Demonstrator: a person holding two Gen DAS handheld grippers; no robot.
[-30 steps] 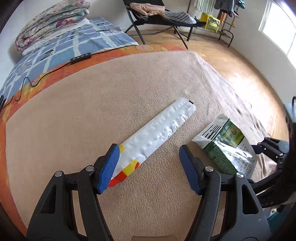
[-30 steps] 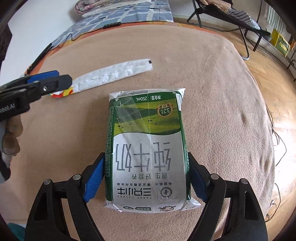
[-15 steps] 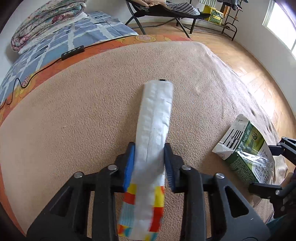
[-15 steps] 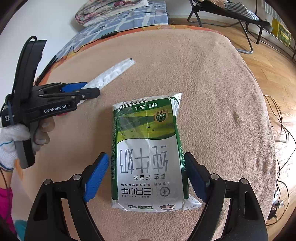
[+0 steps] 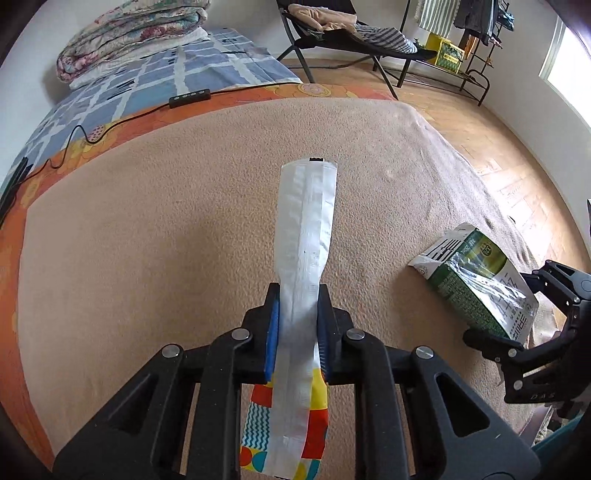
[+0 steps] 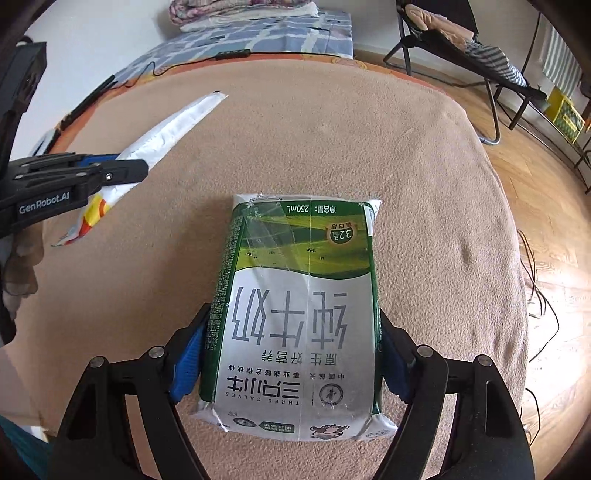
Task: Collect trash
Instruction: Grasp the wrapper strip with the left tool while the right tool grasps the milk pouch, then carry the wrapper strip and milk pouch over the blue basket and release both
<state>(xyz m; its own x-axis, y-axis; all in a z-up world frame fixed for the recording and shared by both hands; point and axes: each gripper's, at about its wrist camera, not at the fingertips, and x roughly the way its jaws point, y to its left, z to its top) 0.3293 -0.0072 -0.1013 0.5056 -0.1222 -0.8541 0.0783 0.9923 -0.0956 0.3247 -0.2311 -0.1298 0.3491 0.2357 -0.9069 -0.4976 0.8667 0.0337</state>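
Note:
A long white foil wrapper with a coloured patterned end is pinched between the blue pads of my left gripper, which is shut on it; the wrapper sticks out forward over the tan blanket. It also shows in the right wrist view, held by the left gripper. A green and white milk carton lies flat on the blanket between the fingers of my right gripper, whose pads press its two sides. The carton and right gripper show at the right of the left wrist view.
The tan blanket covers a bed with an orange border and a blue checked sheet. A black remote with a cable lies on the border. A folding lounge chair and wooden floor lie beyond.
My left gripper closed on the wrapper and lifted it, turning it to point forward. My right gripper's fingers have closed in against the sides of the milk carton.

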